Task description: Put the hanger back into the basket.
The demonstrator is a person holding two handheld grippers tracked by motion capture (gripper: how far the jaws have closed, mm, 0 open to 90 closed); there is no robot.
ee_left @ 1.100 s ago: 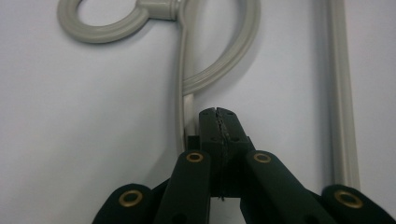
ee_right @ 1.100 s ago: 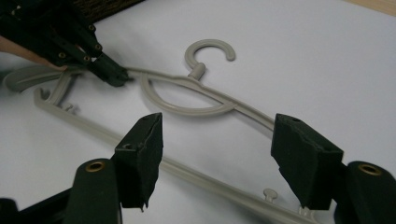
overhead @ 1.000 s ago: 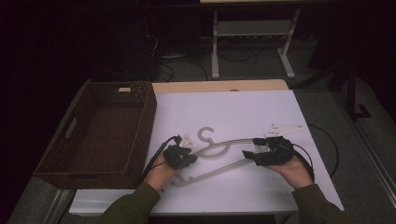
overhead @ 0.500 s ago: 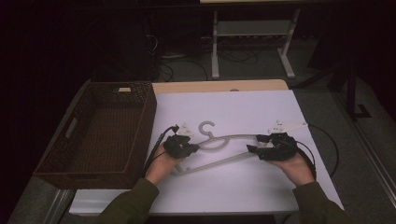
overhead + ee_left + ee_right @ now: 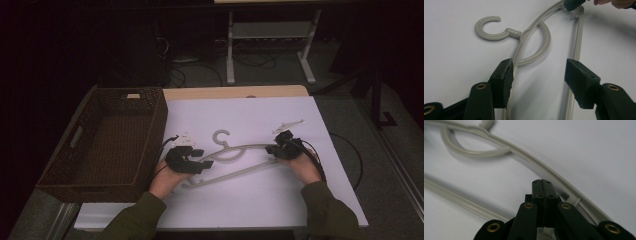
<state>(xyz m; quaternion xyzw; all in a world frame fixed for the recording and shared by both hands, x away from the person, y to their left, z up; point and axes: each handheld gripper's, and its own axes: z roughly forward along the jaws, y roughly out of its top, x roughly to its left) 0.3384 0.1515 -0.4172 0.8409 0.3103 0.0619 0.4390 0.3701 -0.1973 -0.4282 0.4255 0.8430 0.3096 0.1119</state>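
- a grey plastic hanger (image 5: 235, 160) lies flat on the white sheet (image 5: 260, 115) that covers the table, hook end pointing away from the person, its long bar running from lower left to upper right.
- the left gripper (image 5: 197, 161) sits at the hanger's left end, just beside a brown wicker basket (image 5: 75, 145) that stands at the sheet's left edge.
- in the left gripper view the left gripper (image 5: 539, 72) has its jaws standing apart and they have just been opening; the hanger's (image 5: 534, 47) shoulder arm runs along the inner face of 1 pad, the bottom bar passes near the other, and neither pad presses on it.
- the hook (image 5: 490, 31) curls to the left in that view, resting on the sheet.
- the right gripper (image 5: 274, 149) is at the hanger's right end, the hand behind it resting on the sheet.
- in the right gripper view the right gripper (image 5: 542, 182) has its 2 pads pressed together after closing just now; a small pale piece shows below the pads, and whether it is pinched i cannot tell.
- the hanger's (image 5: 529, 162) arm passes just beside those closed tips.
- a small white clip-like piece (image 5: 287, 125) lies on the sheet beyond the right gripper, apart from the hanger.
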